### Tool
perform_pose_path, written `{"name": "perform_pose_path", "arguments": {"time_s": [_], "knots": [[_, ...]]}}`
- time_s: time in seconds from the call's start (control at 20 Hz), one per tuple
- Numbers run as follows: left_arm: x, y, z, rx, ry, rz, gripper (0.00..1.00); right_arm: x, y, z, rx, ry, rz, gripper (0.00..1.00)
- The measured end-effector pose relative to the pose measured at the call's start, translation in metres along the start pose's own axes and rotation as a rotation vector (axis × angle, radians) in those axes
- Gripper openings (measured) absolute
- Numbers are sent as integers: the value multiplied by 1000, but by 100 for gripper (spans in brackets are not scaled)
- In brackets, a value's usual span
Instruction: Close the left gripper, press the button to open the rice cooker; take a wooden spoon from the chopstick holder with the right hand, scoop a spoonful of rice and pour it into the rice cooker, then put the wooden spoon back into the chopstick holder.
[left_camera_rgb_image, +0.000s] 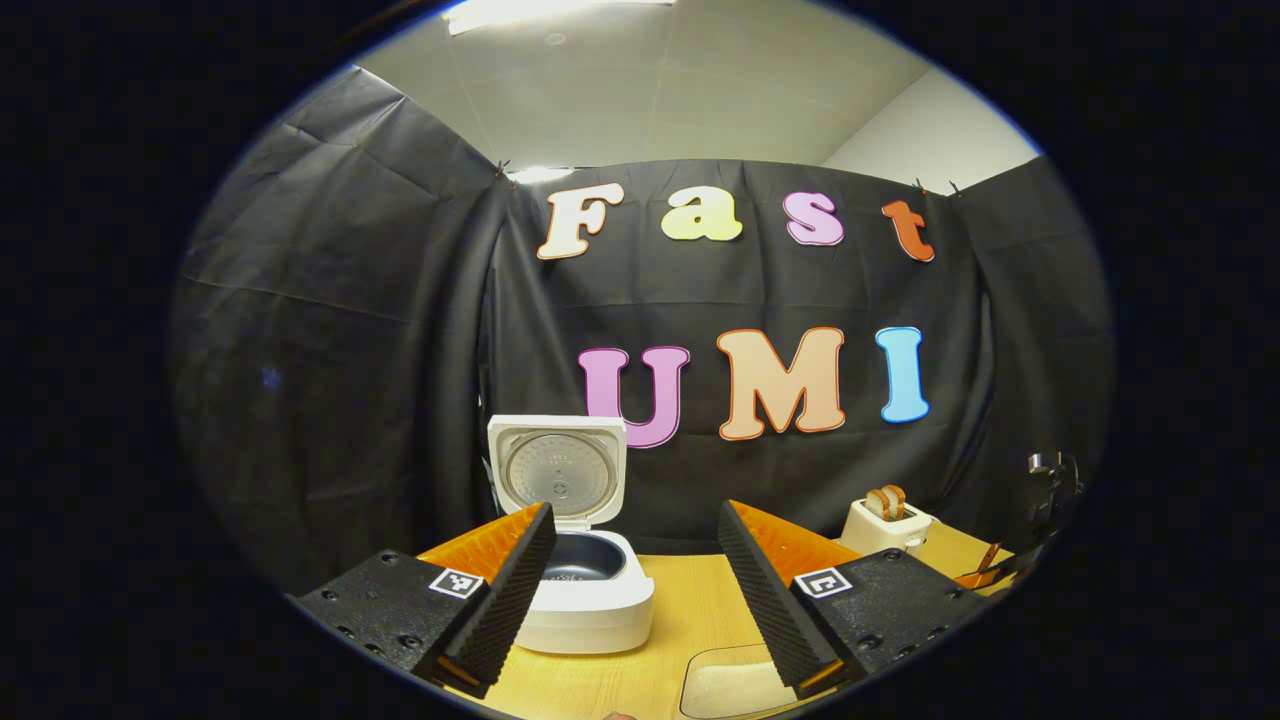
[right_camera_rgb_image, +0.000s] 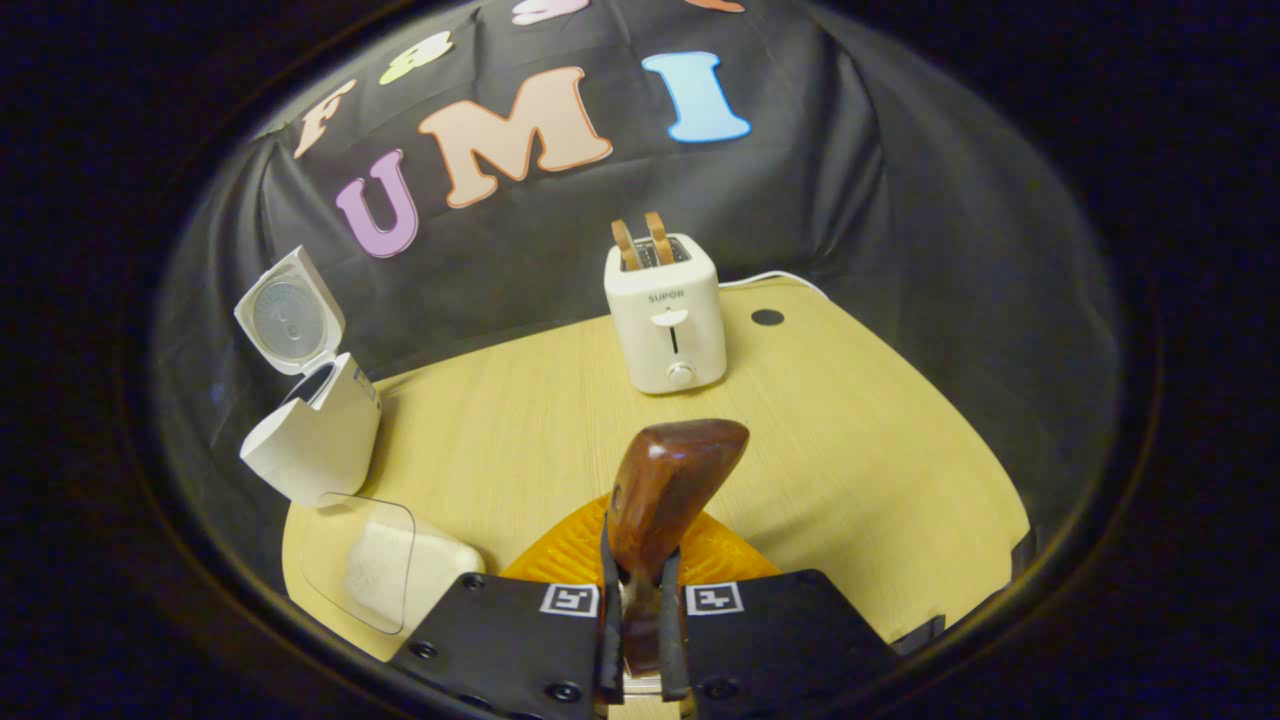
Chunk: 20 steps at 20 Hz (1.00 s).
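Nearest us in the right gripper view, the right gripper (right_camera_rgb_image: 640, 600) has both fingers clamped on the handle of the wooden spoon (right_camera_rgb_image: 665, 490), whose dark bowl rises above the fingertips over the table (right_camera_rgb_image: 850, 450). We note the spoon held in the air, apart from everything on the tabletop.

By size from there: we log the pale wood table first, then the rice cooker (right_camera_rgb_image: 310, 430) at its left side, lid swung up and open. In the left gripper view the same cooker (left_camera_rgb_image: 585, 590) stands just ahead, its dark inner pot visible under the raised lid. The left gripper (left_camera_rgb_image: 635, 580) has its fingers spread wide, nothing between them.

Next we record a white toaster (right_camera_rgb_image: 668, 320) at the table's back, two slices standing in its slots. Smaller, a clear container of rice (right_camera_rgb_image: 385, 570) lies near the front edge, beside the cooker. We also see it in the left gripper view (left_camera_rgb_image: 730, 685).
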<state>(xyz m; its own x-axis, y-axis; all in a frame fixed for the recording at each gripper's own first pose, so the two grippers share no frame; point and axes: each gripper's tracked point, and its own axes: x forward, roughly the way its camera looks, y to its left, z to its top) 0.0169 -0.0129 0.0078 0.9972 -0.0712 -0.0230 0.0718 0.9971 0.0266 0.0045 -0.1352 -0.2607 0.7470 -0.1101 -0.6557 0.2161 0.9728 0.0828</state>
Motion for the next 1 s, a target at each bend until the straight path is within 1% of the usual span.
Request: {"name": "perform_pose_path", "arguments": {"time_s": [0.1,0.25,0.3,0.6,0.75,0.85,0.9,1.0], "knots": [[-1,3,0,-11,-2,-2,96,-10,8,11,-23,-35,7,17],[-1,7,0,-23,-8,-5,96,-28,24,31,-76,-95,23,16],[-2,8,0,-26,-9,-7,96,-34,30,39,-85,-117,30,17],[-6,24,-1,-44,-12,-6,96,-60,88,71,-80,-191,120,16],[-9,36,-1,-49,-10,4,96,-63,121,73,-82,-202,172,16],[-12,44,-1,-48,-10,11,95,-61,144,69,-93,-193,203,19],[-13,48,-1,-47,-10,15,96,-59,155,67,-98,-191,216,16],[-17,56,-2,-48,-7,21,96,-57,177,62,-103,-188,243,16]]}}
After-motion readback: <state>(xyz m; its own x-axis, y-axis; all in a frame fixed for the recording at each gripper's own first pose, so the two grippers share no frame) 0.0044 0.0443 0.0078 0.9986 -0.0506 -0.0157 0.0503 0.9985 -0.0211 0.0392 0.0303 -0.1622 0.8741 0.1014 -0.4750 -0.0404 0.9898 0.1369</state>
